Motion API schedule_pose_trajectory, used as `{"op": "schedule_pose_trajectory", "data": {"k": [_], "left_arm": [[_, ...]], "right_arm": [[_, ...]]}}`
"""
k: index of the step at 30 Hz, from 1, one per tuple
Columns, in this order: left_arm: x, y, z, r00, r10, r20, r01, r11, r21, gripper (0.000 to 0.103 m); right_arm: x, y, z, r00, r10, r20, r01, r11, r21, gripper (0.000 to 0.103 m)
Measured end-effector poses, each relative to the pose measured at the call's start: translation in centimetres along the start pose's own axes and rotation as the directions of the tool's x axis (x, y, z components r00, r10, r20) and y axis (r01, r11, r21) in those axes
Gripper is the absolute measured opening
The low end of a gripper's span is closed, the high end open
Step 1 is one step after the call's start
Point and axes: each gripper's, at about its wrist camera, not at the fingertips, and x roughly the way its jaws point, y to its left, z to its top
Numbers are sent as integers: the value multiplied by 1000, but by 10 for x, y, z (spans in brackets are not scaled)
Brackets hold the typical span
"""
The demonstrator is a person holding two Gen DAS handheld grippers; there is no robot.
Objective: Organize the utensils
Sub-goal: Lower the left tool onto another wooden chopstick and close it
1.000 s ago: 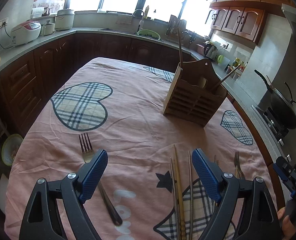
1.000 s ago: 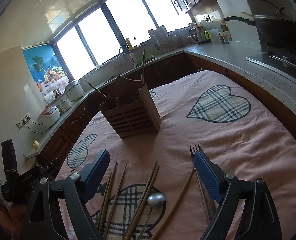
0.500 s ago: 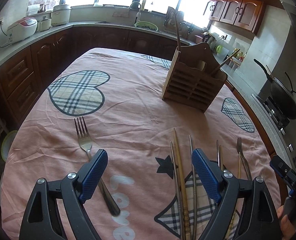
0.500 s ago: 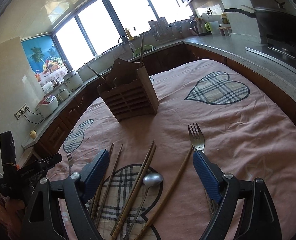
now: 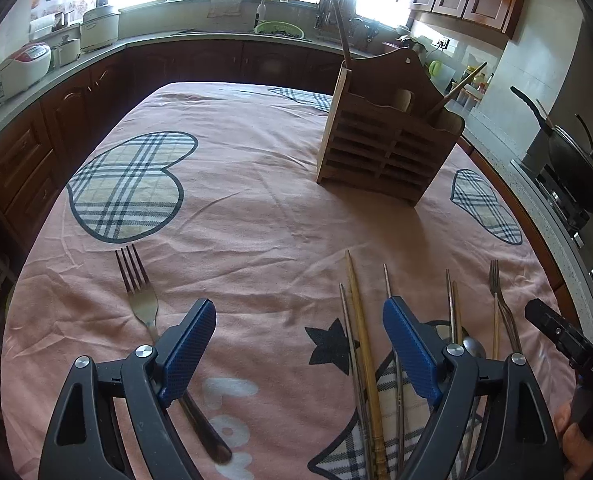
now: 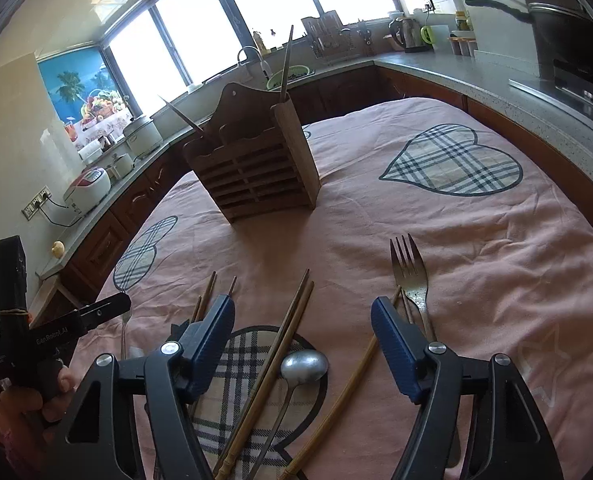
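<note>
Wooden utensil holder [image 5: 388, 152] with two upright sticks [image 5: 341, 28]; left gripper [image 5: 298, 340] apart, empty; right gripper [image 6: 302, 340] closing, jaws over a spoon [image 6: 304, 365]

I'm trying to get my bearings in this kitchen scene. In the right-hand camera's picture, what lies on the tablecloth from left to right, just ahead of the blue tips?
Dark chopsticks → a pair of brown chopsticks → spoon → a single bamboo chopstick → fork.
</note>
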Motion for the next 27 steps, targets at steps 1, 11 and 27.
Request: {"op": "schedule_pose_trajectory", "data": {"k": [1,11,27], "left_arm": [[3,-1,2,1000,1,-3,-1,1000,3,84],[41,-14,20,996,-12,-92,17,999,47,69],[126,-44,44,962,-50,-269,93,984,150,40]], "right_arm": [[4,0,1,1000,1,-9,-1,1000,-2,66],[45,5,21,996,16,-93,-18,1000,-14,51],[115,5,30,963,-20,-269,1,998,-69,18]]}}
